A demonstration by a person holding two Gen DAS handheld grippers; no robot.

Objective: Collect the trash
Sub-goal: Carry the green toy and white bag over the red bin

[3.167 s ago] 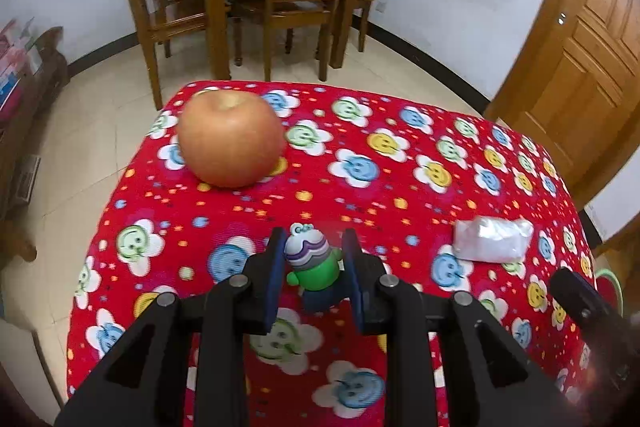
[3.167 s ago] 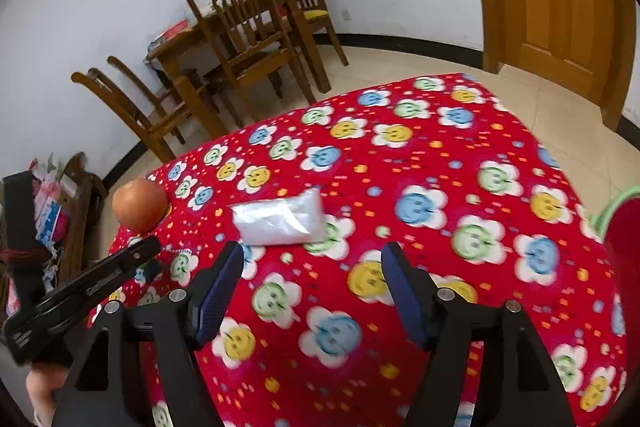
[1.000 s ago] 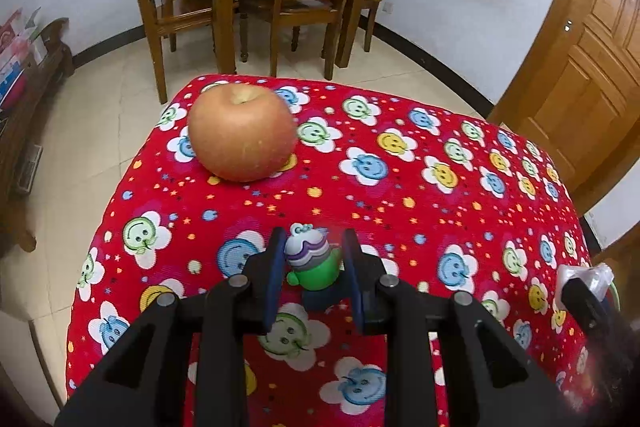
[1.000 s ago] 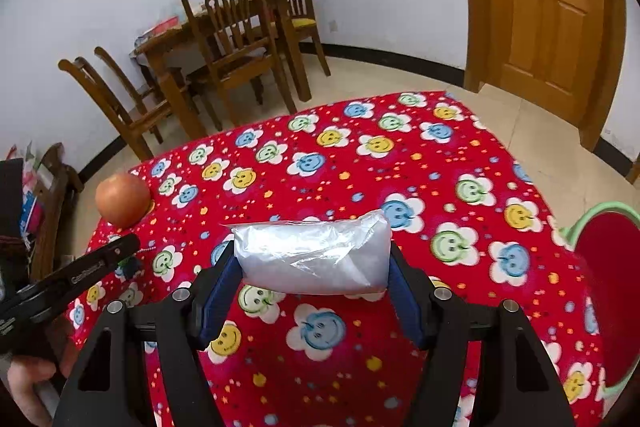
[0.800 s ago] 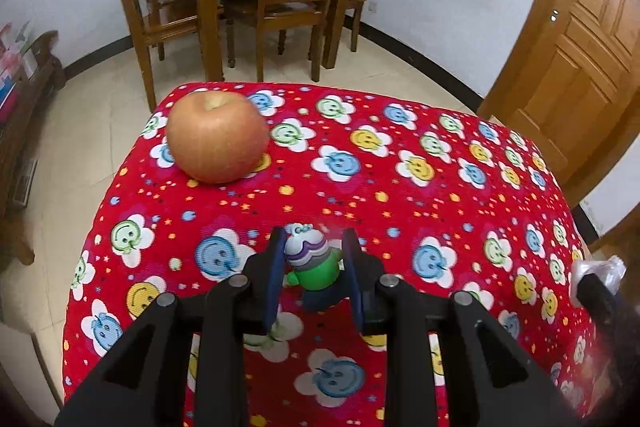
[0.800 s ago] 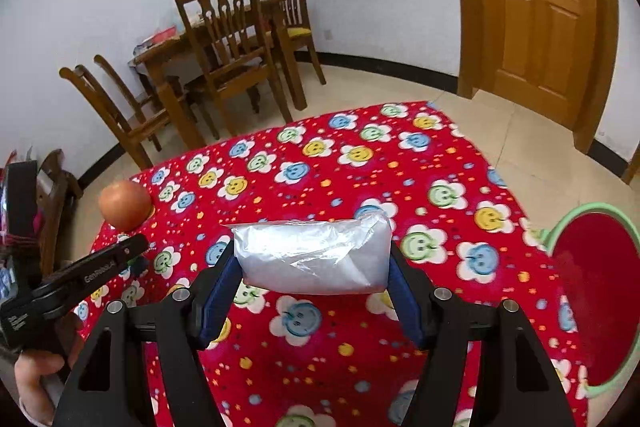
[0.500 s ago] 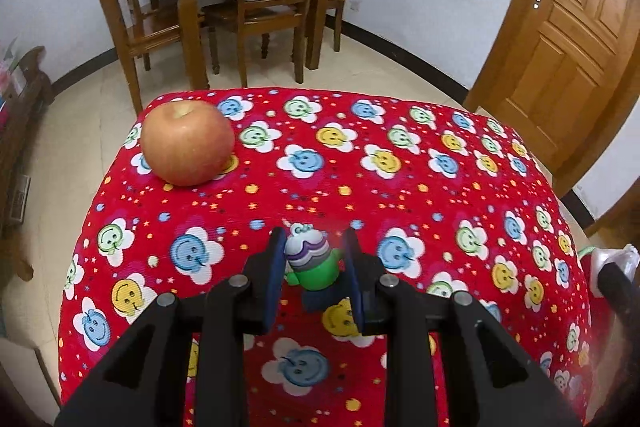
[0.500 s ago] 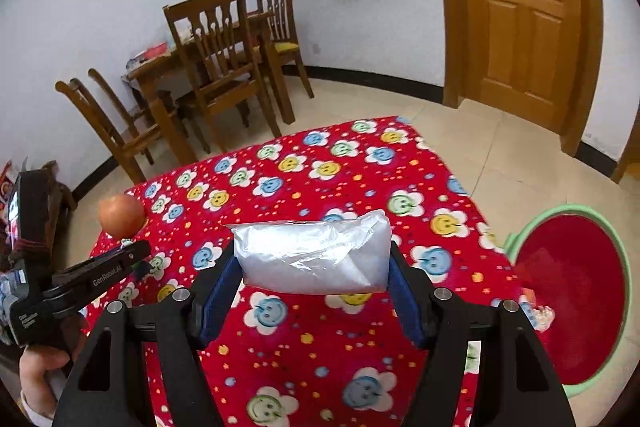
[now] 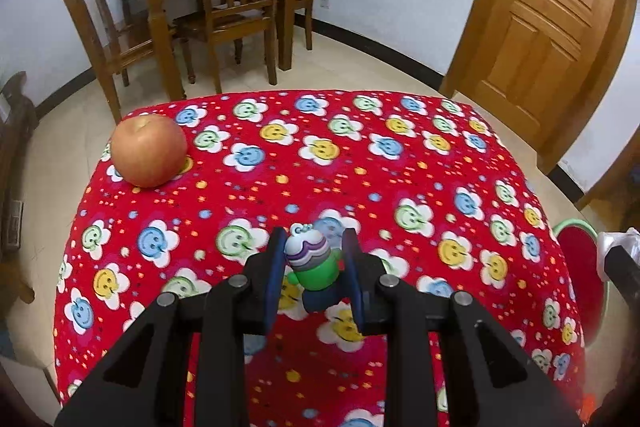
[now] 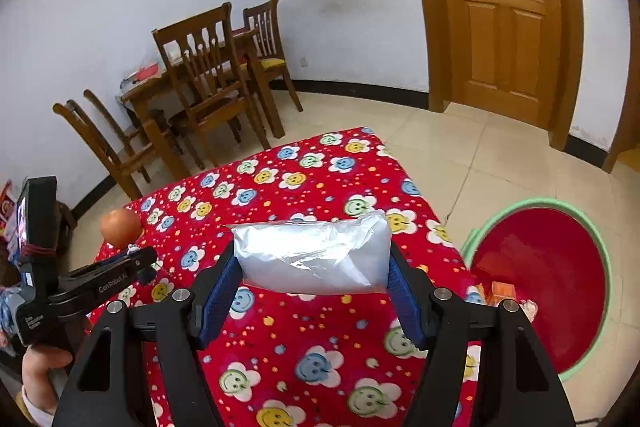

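Two tools, both loaded: your right tool (image 10: 314,277) is clamped on the soft, slippery plastic bag (image 10: 316,251) near the red bin (image 10: 548,287), so squeeze its ends. Left tool (image 9: 314,277) pinches a light, stiff toy figure (image 9: 312,263) above the desk (image 9: 400,187).

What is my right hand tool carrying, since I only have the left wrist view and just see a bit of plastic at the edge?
Observer: The right gripper is shut on a white plastic bag, pinched by its ends between the fingers.
Operator: Is there a bin near it?
Observer: Yes, a red basin with a green rim sits on the floor just right of the table; the bag is above the table edge, not yet over the basin.
Operator: Anything in the basin?
Observer: Some small scraps, one orange, lie against its near left wall.
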